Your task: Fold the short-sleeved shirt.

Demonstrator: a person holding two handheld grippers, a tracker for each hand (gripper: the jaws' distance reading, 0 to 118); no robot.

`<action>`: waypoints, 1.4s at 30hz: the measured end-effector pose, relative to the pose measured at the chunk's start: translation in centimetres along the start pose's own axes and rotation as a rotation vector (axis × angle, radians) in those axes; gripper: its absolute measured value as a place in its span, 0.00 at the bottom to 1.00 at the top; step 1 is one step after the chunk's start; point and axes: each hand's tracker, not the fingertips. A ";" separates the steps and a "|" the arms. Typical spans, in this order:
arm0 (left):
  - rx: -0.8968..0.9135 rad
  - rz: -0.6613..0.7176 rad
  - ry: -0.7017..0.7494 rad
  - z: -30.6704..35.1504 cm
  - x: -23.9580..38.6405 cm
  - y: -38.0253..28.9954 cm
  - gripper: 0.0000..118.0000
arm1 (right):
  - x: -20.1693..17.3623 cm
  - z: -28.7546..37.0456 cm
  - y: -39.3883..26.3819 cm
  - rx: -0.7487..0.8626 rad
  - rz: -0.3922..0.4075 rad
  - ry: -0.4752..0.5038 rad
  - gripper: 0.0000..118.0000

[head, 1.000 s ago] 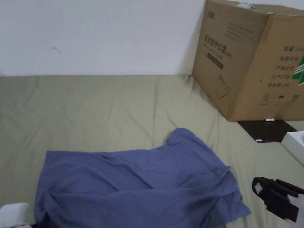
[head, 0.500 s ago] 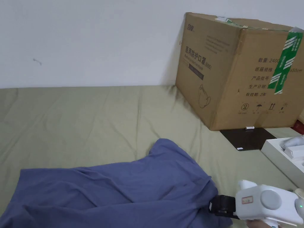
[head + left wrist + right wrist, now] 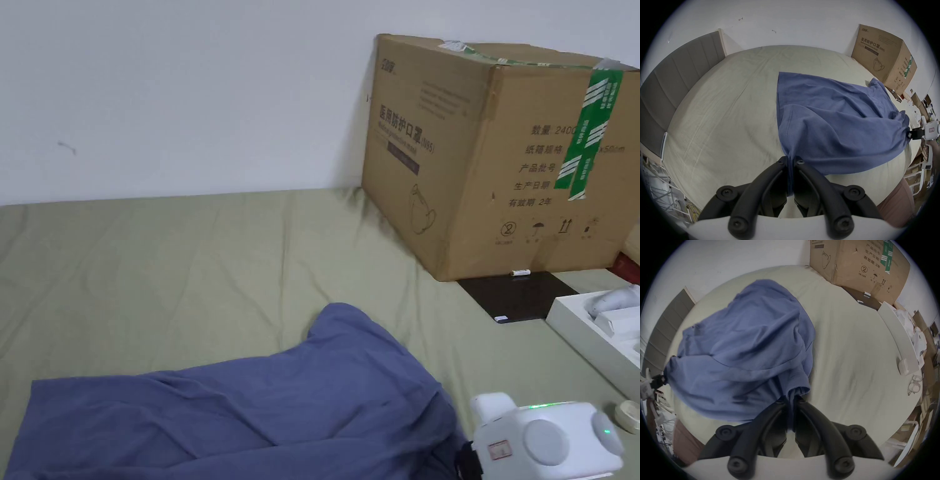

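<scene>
A blue short-sleeved shirt (image 3: 262,406) lies spread and wrinkled on the olive bed sheet (image 3: 187,262), one sleeve (image 3: 340,325) pointing to the wall. In the left gripper view my left gripper (image 3: 790,160) is shut on a bunched edge of the shirt (image 3: 826,123), which stretches away to the right. At the shirt's other end my right gripper (image 3: 792,398) is shut on a gathered bit of cloth. Its white body (image 3: 550,440) sits at the bottom right of the head view, against the shirt's right edge. Between the two grippers the near edge hangs slightly raised.
A big cardboard box (image 3: 494,156) stands on the bed against the wall, back right. In front of it lie a flat black panel (image 3: 519,300) and a white tray (image 3: 594,344) with small items. A grey padded headboard (image 3: 672,73) bounds the bed's left end.
One second ago the right gripper hung open, apart from the shirt's right edge. It has moved in and shut on the cloth. The head camera has swung right and up.
</scene>
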 end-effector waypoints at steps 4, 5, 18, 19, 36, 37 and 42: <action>0.051 -0.006 -0.016 1.8 -0.6 0.1 0.05 | 0.7 3.7 -0.9 0.092 -0.016 0.020 0.05; 0.057 -0.017 -0.011 2.3 -0.7 0.0 0.05 | 0.9 4.6 -1.4 0.099 -0.022 0.035 0.05; -0.160 0.074 -0.110 2.0 -3.9 -8.2 0.05 | 1.9 2.8 -10.8 -0.047 -0.203 0.027 0.05; -0.162 0.066 -0.101 1.7 -3.7 -8.4 0.05 | 1.7 2.5 -10.8 -0.054 -0.219 0.014 0.05; 0.362 0.112 -0.167 12.3 -1.4 -3.9 0.96 | -6.4 15.4 -9.6 0.733 -0.094 0.122 1.00; 0.432 0.111 -0.184 13.3 -0.9 -3.6 0.96 | -7.6 16.3 -10.0 0.823 -0.062 0.139 1.00; 0.919 -0.035 -0.114 17.2 3.1 -3.6 0.43 | -14.7 18.6 -10.9 1.155 0.139 0.050 0.83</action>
